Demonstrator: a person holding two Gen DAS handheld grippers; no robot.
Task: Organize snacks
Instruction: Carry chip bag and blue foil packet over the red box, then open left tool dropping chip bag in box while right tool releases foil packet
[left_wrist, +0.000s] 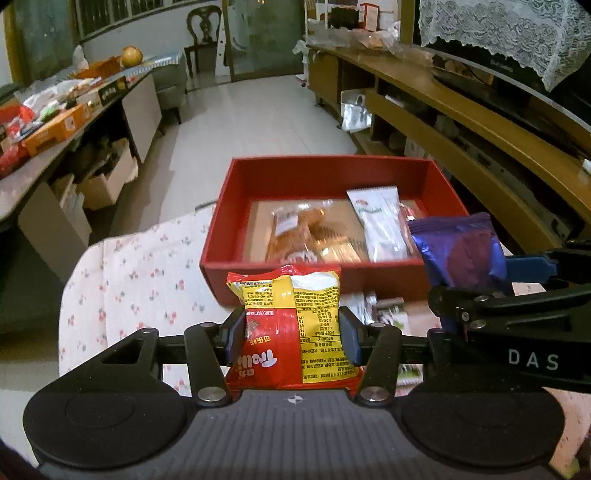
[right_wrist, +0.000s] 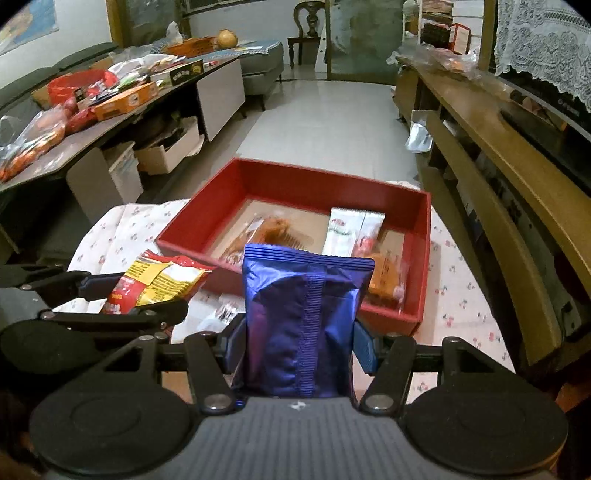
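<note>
This is a lived-in home sitting room. A long honey-coloured wooden media cabinet (left_wrist: 461, 122) runs down the right wall, carrying a dark flat television (left_wrist: 517, 70) draped with a white lace cover (left_wrist: 517, 33). Pale glossy floor tiles (left_wrist: 266, 110) lead to a carved dark wooden chair (left_wrist: 202, 29) beside a frosted glass door (left_wrist: 266, 37). On the left, a grey low worktop (right_wrist: 66, 147) is heaped with snack boxes and bags, with a grey upholstered sofa (right_wrist: 262, 66) behind it. Nearest, a white cloth printed with small cherries (left_wrist: 140, 280) covers a worktop holding a shallow red cardboard box (left_wrist: 332, 162).
</note>
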